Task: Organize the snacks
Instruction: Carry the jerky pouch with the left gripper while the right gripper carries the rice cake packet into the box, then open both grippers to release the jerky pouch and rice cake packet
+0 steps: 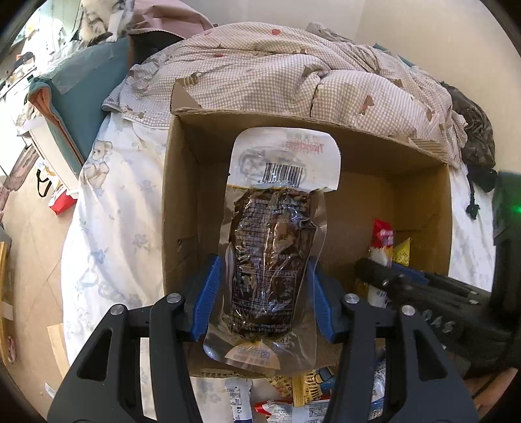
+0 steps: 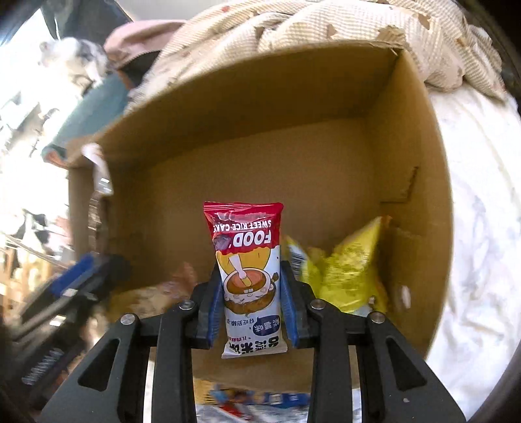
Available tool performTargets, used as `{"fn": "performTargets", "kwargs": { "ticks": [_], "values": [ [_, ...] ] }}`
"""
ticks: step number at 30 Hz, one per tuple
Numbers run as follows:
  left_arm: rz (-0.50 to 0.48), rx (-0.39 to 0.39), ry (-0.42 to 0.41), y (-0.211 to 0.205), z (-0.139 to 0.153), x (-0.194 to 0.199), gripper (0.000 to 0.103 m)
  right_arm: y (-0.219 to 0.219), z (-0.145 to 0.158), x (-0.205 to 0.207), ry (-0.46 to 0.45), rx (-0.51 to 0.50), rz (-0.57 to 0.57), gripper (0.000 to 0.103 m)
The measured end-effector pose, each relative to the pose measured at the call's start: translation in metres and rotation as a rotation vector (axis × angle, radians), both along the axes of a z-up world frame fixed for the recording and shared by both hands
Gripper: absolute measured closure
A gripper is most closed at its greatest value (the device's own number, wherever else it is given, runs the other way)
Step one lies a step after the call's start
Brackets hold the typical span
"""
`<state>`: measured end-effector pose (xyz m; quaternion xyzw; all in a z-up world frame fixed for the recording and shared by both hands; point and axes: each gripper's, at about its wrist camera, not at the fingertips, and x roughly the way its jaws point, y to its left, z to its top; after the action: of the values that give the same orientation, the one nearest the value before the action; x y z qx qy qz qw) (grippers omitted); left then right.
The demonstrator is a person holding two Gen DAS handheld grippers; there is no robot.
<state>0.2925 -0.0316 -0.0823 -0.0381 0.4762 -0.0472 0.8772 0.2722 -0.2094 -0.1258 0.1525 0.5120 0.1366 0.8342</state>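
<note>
My left gripper [image 1: 265, 270] is shut on a clear vacuum pouch of dark brown food [image 1: 272, 247] with a white barcode top, held over the open cardboard box [image 1: 182, 201]. My right gripper [image 2: 249, 276] is shut on a red and white sweet rice cake packet [image 2: 247, 270], held inside the box [image 2: 293, 107]. A yellow snack bag [image 2: 345, 273] lies in the box's near right corner. The right gripper and its packet [image 1: 381, 247] show at the right of the left wrist view. The left gripper shows blurred at the left of the right wrist view [image 2: 81, 276].
The box sits on a bed with a white floral sheet [image 1: 110, 227] and a checked duvet [image 1: 260, 71] behind it. Several loose snack packets [image 1: 306, 393] lie on the sheet in front of the box. A cat [image 1: 104, 19] sits at the far left.
</note>
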Motion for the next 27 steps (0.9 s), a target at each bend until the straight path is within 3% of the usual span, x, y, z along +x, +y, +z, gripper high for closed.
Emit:
{"fn": "performTargets", "kwargs": {
  "ticks": [5,11,13,14,15,16,18,27],
  "values": [
    [-0.001,-0.004,0.007,0.001,-0.002,-0.002,0.051,-0.012,0.004,-0.001,-0.006,0.126,-0.039,0.067],
    [-0.004,0.006,-0.018,-0.001,0.001,-0.003,0.048,-0.017,0.004,0.0,0.001,0.169,-0.064,0.066],
    [-0.006,0.006,-0.025,-0.002,0.003,-0.005,0.047,-0.02,0.003,0.0,0.009,0.209,-0.064,0.049],
    [-0.005,0.005,-0.029,-0.003,0.005,-0.006,0.044,-0.024,0.006,-0.003,-0.004,0.221,-0.069,0.034],
    [0.001,0.001,-0.038,-0.002,0.007,-0.007,0.031,-0.025,0.01,-0.003,-0.022,0.221,-0.075,0.027],
    [0.011,-0.004,-0.054,-0.001,0.01,-0.009,0.015,-0.025,0.014,-0.004,-0.044,0.214,-0.08,0.027],
    [0.038,-0.018,-0.089,0.003,0.016,-0.015,0.0,-0.027,0.023,-0.005,-0.08,0.197,-0.082,0.027],
    [0.029,-0.005,-0.12,0.011,0.034,-0.029,0.0,-0.038,0.042,-0.017,-0.117,0.17,-0.11,0.027]
  ]
}}
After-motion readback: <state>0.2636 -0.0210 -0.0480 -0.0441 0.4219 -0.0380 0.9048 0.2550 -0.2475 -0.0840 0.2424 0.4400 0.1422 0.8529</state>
